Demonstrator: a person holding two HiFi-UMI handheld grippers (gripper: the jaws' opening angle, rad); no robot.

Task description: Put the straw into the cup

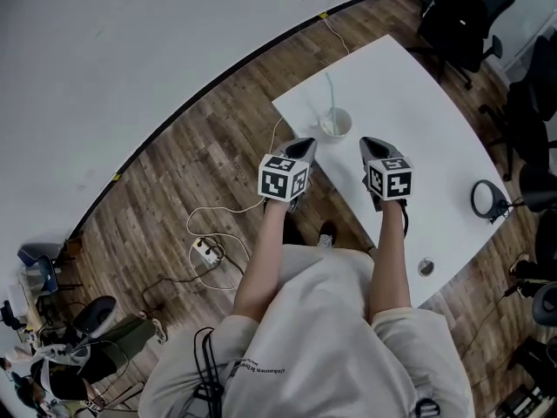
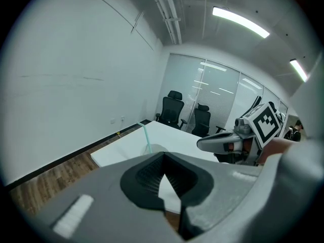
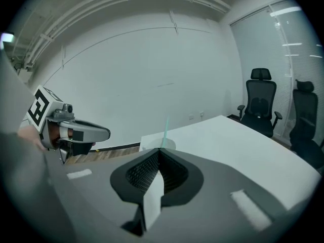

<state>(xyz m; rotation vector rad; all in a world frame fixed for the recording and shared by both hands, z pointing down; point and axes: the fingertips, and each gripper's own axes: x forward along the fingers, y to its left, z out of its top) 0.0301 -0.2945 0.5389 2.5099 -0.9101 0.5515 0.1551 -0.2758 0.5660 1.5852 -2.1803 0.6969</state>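
Table [image 1: 435, 146] bears cup [image 1: 336, 125] with straw [image 1: 330, 90] beyond both hand-held grippers [image 1: 305, 144] [image 1: 371, 143].

Office meeting room. A white meeting table [image 1: 435, 146] is seen just ahead of the fingers of the left gripper [image 1: 306, 144] and right gripper [image 1: 367, 143]. Black swivel office chairs [image 1: 461, 16] are parked past the table's far end, well ahead and right of the right fingers. Glass partition panels [image 2: 223, 95] are seen behind the chairs, far ahead of the left fingers. Strip lights [image 2: 240, 22] and exposed pipes [image 2: 164, 9] are mounted on the ceiling, high above the fingers. Wood flooring [image 1: 191, 172] and a plain white wall [image 1: 130, 42] are seen left of the left fingers; a power strip [image 1: 207, 251] with loose cables is laid on the floor behind and left of them.
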